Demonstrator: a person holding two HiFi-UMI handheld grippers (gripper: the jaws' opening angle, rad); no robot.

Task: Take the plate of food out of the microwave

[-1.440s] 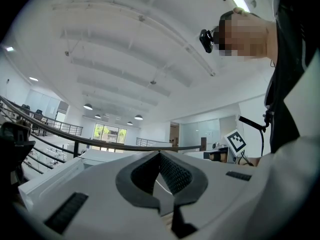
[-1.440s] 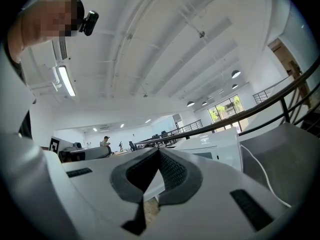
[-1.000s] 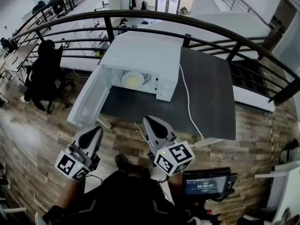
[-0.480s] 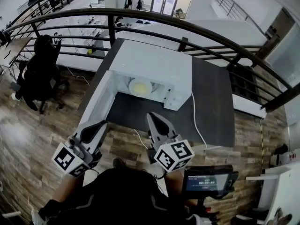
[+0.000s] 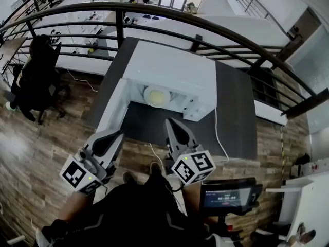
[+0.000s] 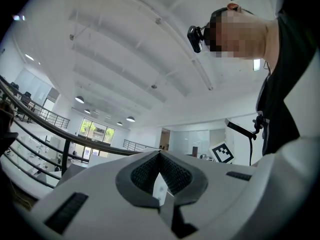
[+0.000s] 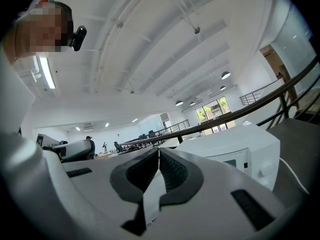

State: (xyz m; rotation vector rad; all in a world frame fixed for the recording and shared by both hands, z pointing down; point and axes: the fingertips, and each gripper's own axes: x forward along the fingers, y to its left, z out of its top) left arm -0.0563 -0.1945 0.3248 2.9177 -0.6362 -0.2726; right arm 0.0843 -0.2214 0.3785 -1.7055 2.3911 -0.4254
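Note:
A white microwave [image 5: 172, 73] stands on a dark table [image 5: 236, 112], its door [image 5: 110, 112] swung open to the left. Inside the cavity sits a white plate of yellowish food [image 5: 156, 95]. Both grippers hover in front of the table's near edge, short of the microwave and pointing toward it. My left gripper [image 5: 114, 134] is below the open door, its jaws shut and empty [image 6: 160, 154]. My right gripper [image 5: 172, 122] is in front of the cavity, also shut with nothing held [image 7: 159, 150]. The right gripper view shows the microwave's control panel [image 7: 240, 159] ahead to the right.
A dark curved railing [image 5: 154, 9] runs behind the table. A white cable [image 5: 218, 133] trails from the microwave over the table's right side. A black office chair [image 5: 36, 78] stands at the left on the wood floor. A small screen [image 5: 226, 197] sits at my lower right.
The head view has shifted so the microwave sits lower and more central. Both grippers have edged forward toward the table and stayed shut.

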